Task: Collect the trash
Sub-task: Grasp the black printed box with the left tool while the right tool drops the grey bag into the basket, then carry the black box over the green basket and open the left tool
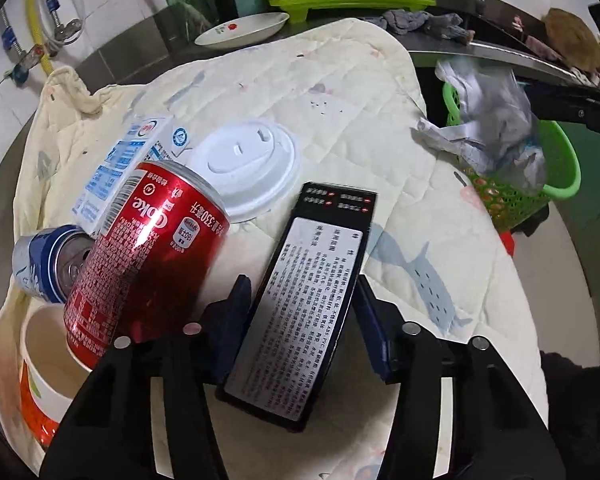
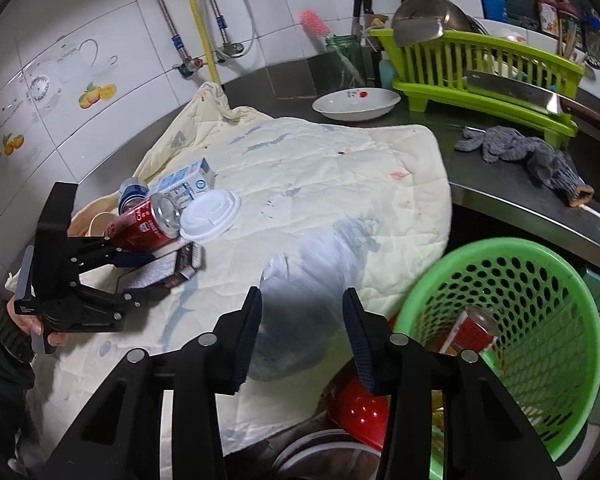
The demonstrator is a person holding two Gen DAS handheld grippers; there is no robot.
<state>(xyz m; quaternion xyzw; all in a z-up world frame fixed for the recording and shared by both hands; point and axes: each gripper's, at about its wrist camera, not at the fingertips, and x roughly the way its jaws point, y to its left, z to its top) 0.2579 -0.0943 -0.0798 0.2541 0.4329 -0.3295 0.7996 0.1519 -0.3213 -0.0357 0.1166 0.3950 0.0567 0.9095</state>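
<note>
Trash (image 1: 300, 292): black printed box, red dented can (image 1: 148, 256), perhaps crumpled plastic (image 2: 304, 316).

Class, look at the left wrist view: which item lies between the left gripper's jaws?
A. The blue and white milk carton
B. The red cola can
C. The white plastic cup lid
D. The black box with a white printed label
D: the black box lies lengthwise between the jaws of the left gripper, while the red cola can, white cup lid and milk carton lie outside them.
</note>
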